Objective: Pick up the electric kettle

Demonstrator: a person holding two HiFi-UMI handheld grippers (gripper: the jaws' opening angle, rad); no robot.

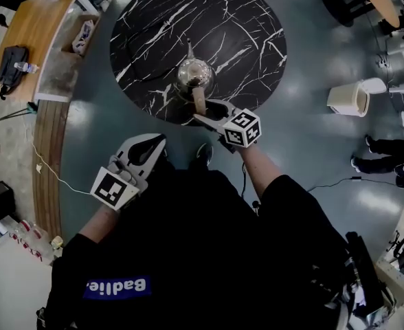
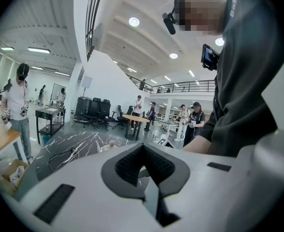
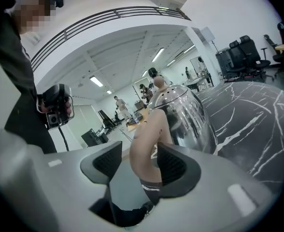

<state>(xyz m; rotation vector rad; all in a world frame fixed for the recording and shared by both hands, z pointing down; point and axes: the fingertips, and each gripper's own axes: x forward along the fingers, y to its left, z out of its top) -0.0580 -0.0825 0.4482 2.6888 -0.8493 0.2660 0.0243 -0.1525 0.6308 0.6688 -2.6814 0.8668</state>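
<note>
One electric kettle [image 1: 194, 74], shiny steel and round-bodied, stands upright on the round black marble table [image 1: 243, 19], near the edge on the person's side. We see its thin spout [image 1: 189, 47] pointing away from the person. Its pale wooden handle [image 1: 199, 100] reaches back towards them.

The right tongs [image 1: 212, 112] come in from that side, and the handle runs between their two jaws. In the right gripper view we find the handle [image 3: 149, 149] standing upright in the gap of the right tongs [image 3: 139, 161]. It lies close against the right-hand pad [image 3: 178, 166], and a clear gap separates it from the left-hand pad [image 3: 108, 163]. The jaws are spread wide and do not clamp it. Just beyond them we see the kettle [image 3: 180, 115] fill the view, a small knob [image 3: 157, 82] on its lid, and the table [image 3: 258, 115] stretches off to the right.

The left tongs [image 1: 143, 150] hang well apart from the kettle, off the table and over the grey-blue floor [image 1: 305, 136], close to the person's body. In the left gripper view we see the jaws of the left tongs [image 2: 144, 166] drawn together with nothing between them.
</note>
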